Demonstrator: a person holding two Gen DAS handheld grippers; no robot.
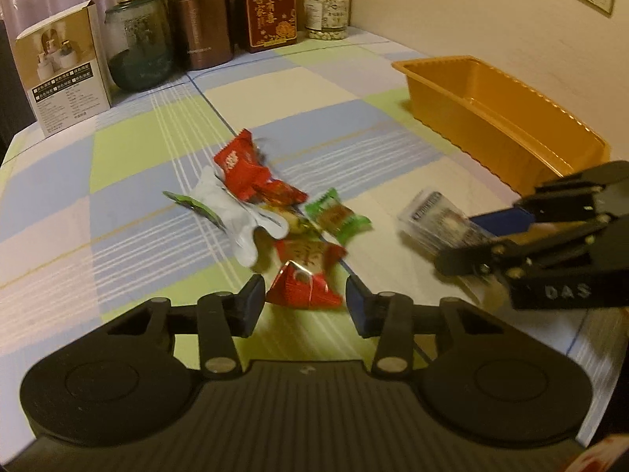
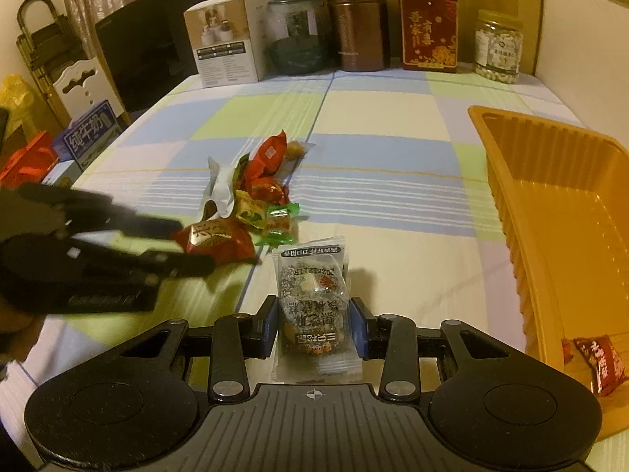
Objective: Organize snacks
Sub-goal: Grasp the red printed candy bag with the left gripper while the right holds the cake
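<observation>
Clamped clear snack packet (image 2: 314,306) lengthwise along fingers

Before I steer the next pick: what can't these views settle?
- Orange tray: near end cut off by the right wrist frame edge, so its full contents are unknown.
- Clear snack packet in the right tool: motion-blurred in the left wrist view.
- Red packet at the open left tool: contact unclear; the right wrist view is blurred.

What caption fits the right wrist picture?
Right gripper clamps a clear snack packet beside the orange tray, candy pile ahead.
</observation>
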